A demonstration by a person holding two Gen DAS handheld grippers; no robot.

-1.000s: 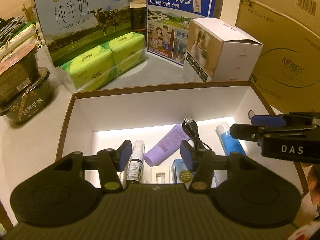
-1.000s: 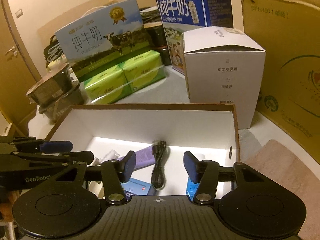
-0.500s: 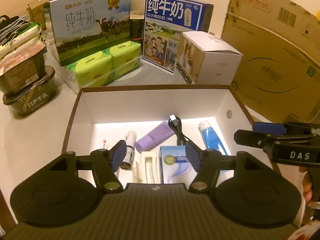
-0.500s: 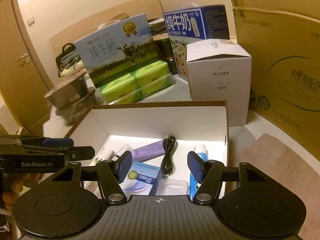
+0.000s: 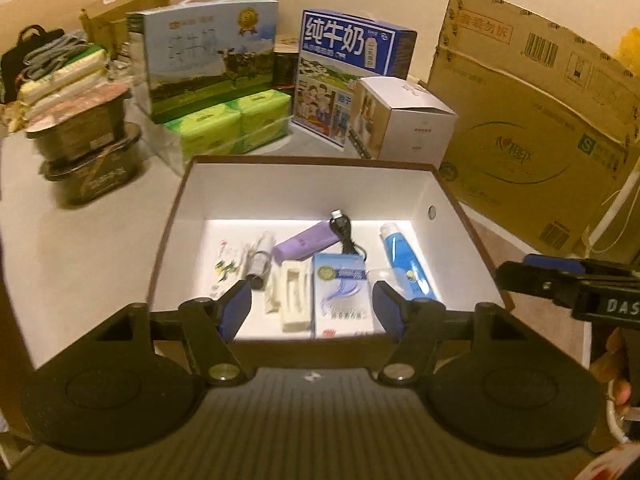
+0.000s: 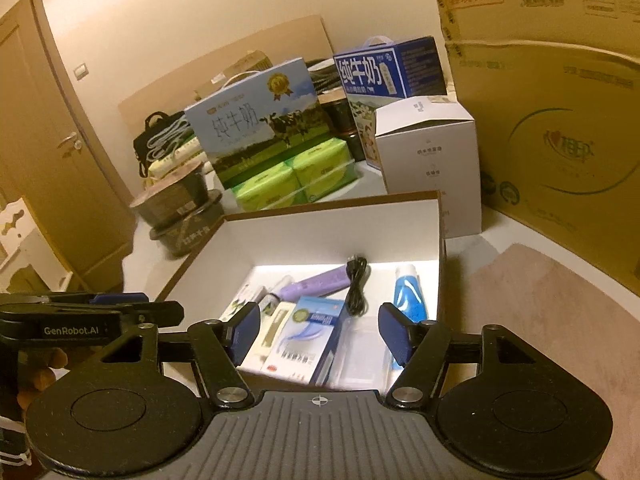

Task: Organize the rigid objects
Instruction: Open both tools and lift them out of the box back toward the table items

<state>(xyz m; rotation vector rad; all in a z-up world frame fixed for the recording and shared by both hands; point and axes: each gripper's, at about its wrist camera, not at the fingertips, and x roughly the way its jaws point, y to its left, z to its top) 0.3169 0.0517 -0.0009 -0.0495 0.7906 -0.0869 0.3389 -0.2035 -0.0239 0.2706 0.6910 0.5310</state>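
A brown-rimmed white box [image 5: 304, 188] [image 6: 332, 228] holds several items: a purple tube [image 5: 304, 242] [image 6: 320, 282], a black cable [image 5: 346, 232] [image 6: 358, 284], a blue tube [image 5: 402, 256] [image 6: 408, 292], a blue-white carton [image 5: 340, 292] [image 6: 308, 336], a small spray bottle [image 5: 260, 262] and a white plastic insert [image 5: 294, 296]. My left gripper [image 5: 314, 310] is open and empty above the box's near edge. My right gripper [image 6: 320, 334] is open and empty, also over the near edge. Each gripper shows in the other's view, the right [image 5: 560, 284] and the left [image 6: 92, 316].
Behind the box stand two milk cartons [image 5: 208, 60] [image 5: 352, 68], green tissue packs [image 5: 228, 124], a white carton [image 5: 404, 120] and stacked dark bowls [image 5: 88, 148]. A large cardboard box [image 5: 532, 120] stands at the right. A beige mat [image 6: 540, 320] lies right of the box.
Both grippers have drawn back and upward from the box, so more of its contents show. Both stay open and empty.
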